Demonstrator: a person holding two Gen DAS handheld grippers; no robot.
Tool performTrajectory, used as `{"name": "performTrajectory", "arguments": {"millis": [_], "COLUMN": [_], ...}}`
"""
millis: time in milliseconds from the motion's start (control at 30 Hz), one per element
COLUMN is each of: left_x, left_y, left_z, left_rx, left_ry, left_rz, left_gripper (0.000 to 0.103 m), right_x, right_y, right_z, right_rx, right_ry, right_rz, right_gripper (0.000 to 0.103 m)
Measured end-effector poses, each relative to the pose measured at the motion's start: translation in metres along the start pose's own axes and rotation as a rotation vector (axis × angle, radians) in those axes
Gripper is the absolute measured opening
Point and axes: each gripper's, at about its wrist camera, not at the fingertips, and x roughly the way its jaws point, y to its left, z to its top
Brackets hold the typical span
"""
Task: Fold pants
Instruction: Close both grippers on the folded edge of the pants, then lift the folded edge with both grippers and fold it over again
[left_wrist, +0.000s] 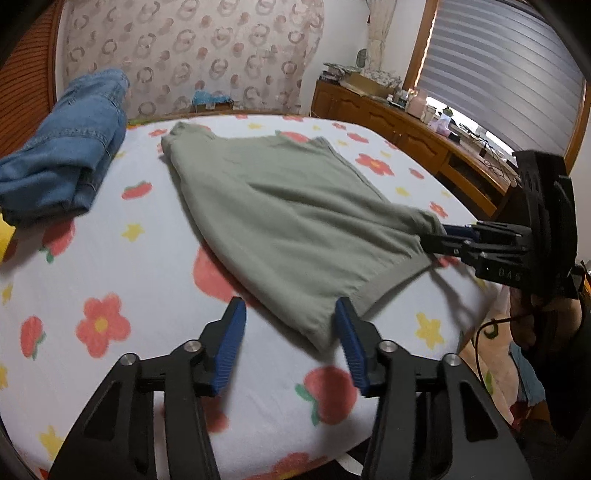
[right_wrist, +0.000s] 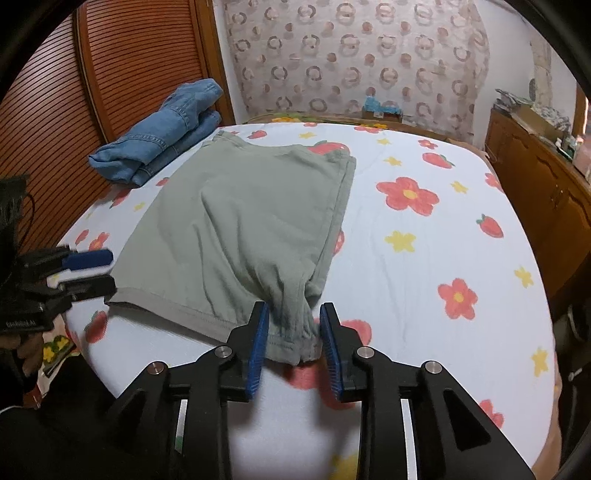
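The green pants (right_wrist: 240, 229) are lying folded on the bed (right_wrist: 443, 258), with the hem edge toward the near side and the rest reaching to the far side. The left gripper (left_wrist: 291, 343) is standing with its fingers (left_wrist: 231, 343) about half open, one on each side of the near left corner of the cloth, and the pads are not pressing it. The right gripper (right_wrist: 291, 347) is at the near right corner, where the cloth is bunched between its fingers (right_wrist: 258, 343); a little gap is showing beside each pad, so it is holding nothing firmly.

I think the risk is at this right corner. The bunched cloth may be staying wrinkled after the release, or it may be catching on a ribbed pad when the gripper is pulling away, and this would drag the fold open. The layers on the right edge are also looking a little uneven.

The bed sheet is white with red flowers and strawberries. Folded blue jeans (right_wrist: 162, 144) are lying at the far left. A patterned wall (right_wrist: 351, 55) is behind, and a wooden cabinet (right_wrist: 535, 177) is at the right.
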Motion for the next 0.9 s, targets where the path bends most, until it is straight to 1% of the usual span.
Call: {"name": "performTrajectory", "arguments": {"millis": [167,233,333,367,400,533,600,667,700,800,833,900], "left_x": [0.002,0.001,0.001,0.001,0.001,0.001,0.001,0.001,0.0,-0.005,-0.007,-0.012], "left_y": [-0.004,-0.006,-0.011,-0.012,-0.012,-0.013,-0.014,-0.015,-0.015,-0.017,-0.016,-0.015], "left_z": [-0.002,-0.004,-0.005,-0.006,-0.006,-0.007,-0.008,-0.008,-0.009,-0.007,-0.007,-0.006], "left_rx": [0.003,0.006,0.013,0.012,0.008,-0.003,-0.002,0.0,0.003,0.011,0.011,0.011], "left_ry": [-0.003,-0.009,-0.015,-0.016,-0.018,-0.025,-0.026,-0.026,-0.029,-0.048,-0.055,-0.068], "left_rz": [0.0,0.001,-0.002,-0.007,-0.012,-0.033,-0.042,-0.042,-0.038,-0.031,-0.033,-0.043], "left_gripper": [0.047,0.047,0.046,0.044,0.04,0.03,0.024,0.021,0.018,0.014,0.014,0.013], "right_x": [-0.001,-0.001,-0.004,-0.004,-0.004,-0.004,-0.004,-0.004,-0.004,-0.004,-0.004,-0.005], "right_y": [-0.004,-0.005,-0.003,-0.003,-0.003,-0.005,-0.006,-0.006,-0.006,-0.005,-0.004,-0.003], "right_z": [-0.005,-0.008,-0.014,-0.015,-0.016,-0.018,-0.019,-0.018,-0.019,-0.014,-0.013,-0.011], "right_rx": [0.03,0.049,0.043,0.044,0.048,0.06,0.061,0.061,0.061,0.054,0.046,0.032], "right_ry": [-0.016,-0.033,-0.061,-0.067,-0.073,-0.083,-0.085,-0.084,-0.081,-0.059,-0.048,-0.035], "right_rz": [0.003,0.008,-0.004,-0.006,-0.004,0.004,0.004,0.003,0.003,0.003,0.005,0.019], "right_gripper": [0.036,0.036,0.036,0.036,0.036,0.036,0.036,0.036,0.036,0.036,0.036,0.024]}}
